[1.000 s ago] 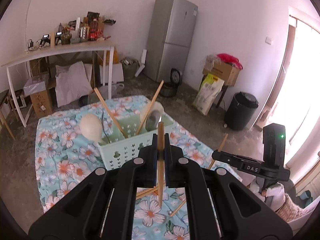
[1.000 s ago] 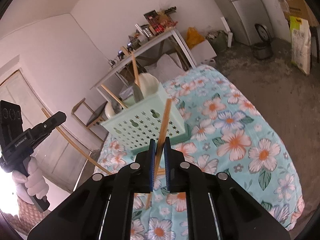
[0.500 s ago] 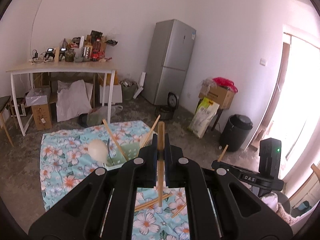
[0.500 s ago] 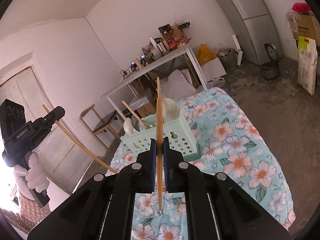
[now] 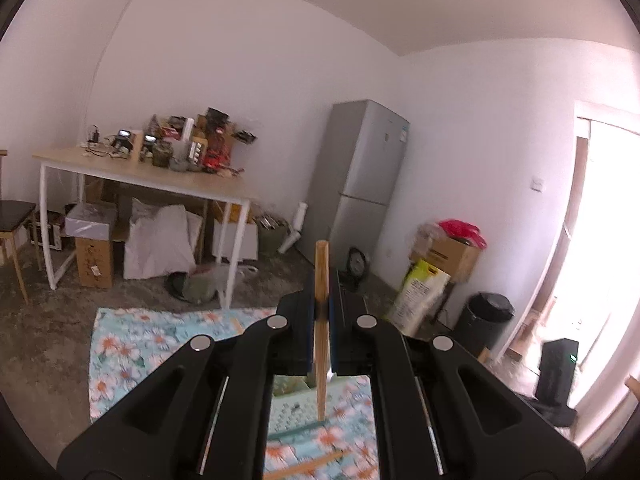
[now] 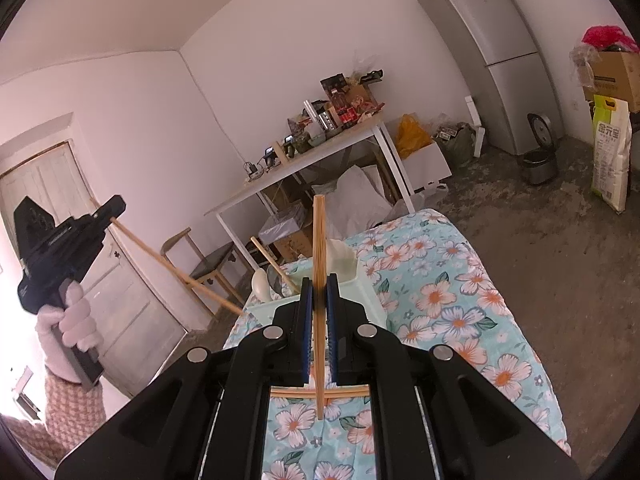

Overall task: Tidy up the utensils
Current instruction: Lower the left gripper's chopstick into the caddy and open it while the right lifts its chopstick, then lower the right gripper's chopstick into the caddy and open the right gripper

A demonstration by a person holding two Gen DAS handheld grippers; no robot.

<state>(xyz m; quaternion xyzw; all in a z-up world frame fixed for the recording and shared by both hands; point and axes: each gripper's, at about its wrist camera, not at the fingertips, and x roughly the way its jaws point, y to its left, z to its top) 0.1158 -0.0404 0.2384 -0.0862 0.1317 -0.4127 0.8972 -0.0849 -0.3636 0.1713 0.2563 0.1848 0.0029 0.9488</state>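
Chopsticks: one pinched upright in each claw.
Left claw: pinches chopstick.
Right claw: pinches stick.
Basket: mostly hidden behind right claw.
Cloth: partly covered.

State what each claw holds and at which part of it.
The left claw grips a thin wooden chopstick about mid-length. The right claw grips another wooden chopstick, also near its middle, ends projecting both ways.

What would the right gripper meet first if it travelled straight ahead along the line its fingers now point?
Probably the mint-green utensil basket: the right gripper, shut on a wooden chopstick, points right over its near rim. Depth is unclear, so it might pass just above the basket towards the white spoon standing in it.
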